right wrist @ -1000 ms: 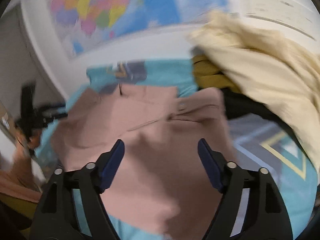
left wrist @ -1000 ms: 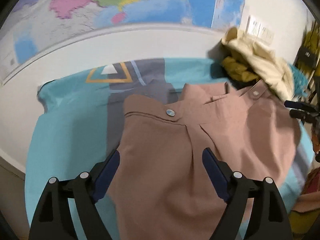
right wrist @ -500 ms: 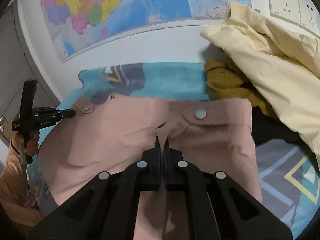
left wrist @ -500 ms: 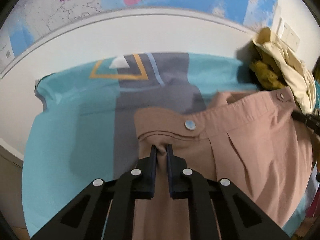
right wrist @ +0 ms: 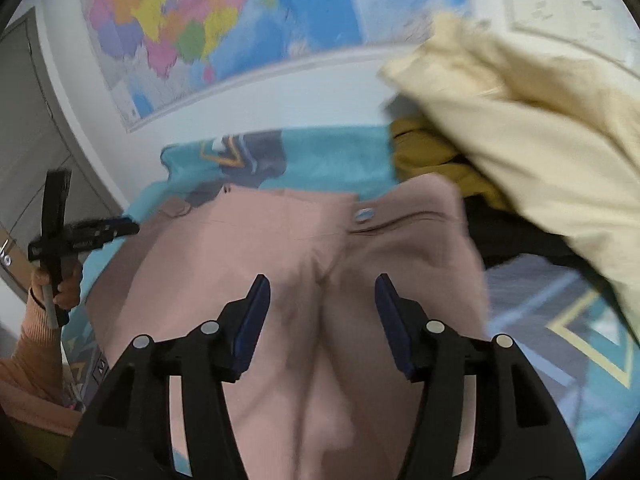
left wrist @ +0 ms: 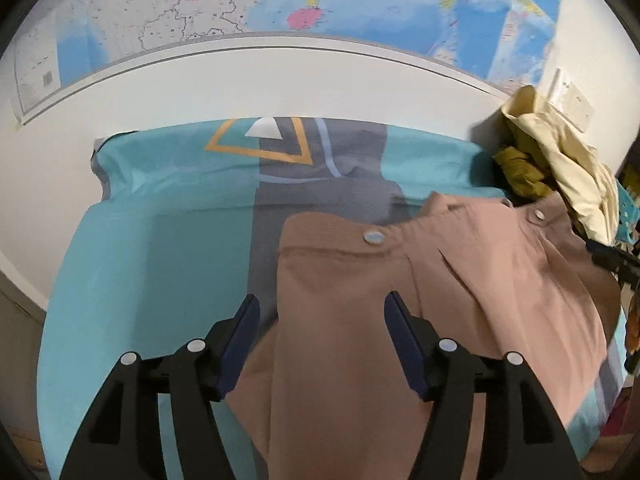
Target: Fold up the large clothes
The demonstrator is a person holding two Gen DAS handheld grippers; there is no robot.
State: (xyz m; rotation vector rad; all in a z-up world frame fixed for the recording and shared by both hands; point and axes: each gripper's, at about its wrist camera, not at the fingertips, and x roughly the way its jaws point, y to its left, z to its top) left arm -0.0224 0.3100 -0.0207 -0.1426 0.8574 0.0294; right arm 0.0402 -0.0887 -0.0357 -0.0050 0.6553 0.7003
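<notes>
Wall map point(left wrist: 360, 4): large, coloured, spans the white wall behind the work area; sockets beside it at right.

Bed sheet point(left wrist: 160, 248): teal with a grey band and an orange triangle motif, covers the surface that carries everything.

Pink-brown garment point(left wrist: 460, 300): large, buttoned waistband toward the wall, its body running back toward the viewer; long axis lies roughly along the fingers' forward direction. Spread on the sheet, right of centre in the left view, centred in the right view point(right wrist: 320, 280).

Cream garment point(right wrist: 520, 120): heaped over a mustard garment point(right wrist: 432, 156) at the far right corner, just beside the waistband.

Left hand-held gripper point(left wrist: 320, 332): jaws spread wide, holding nothing; poised over the garment's left edge.

Right hand-held gripper point(right wrist: 320, 312): jaws likewise apart, empty, above a puckered crease below the waistband.

Judgement: both sit equally near; each waistband corner lies straight ahead.
</notes>
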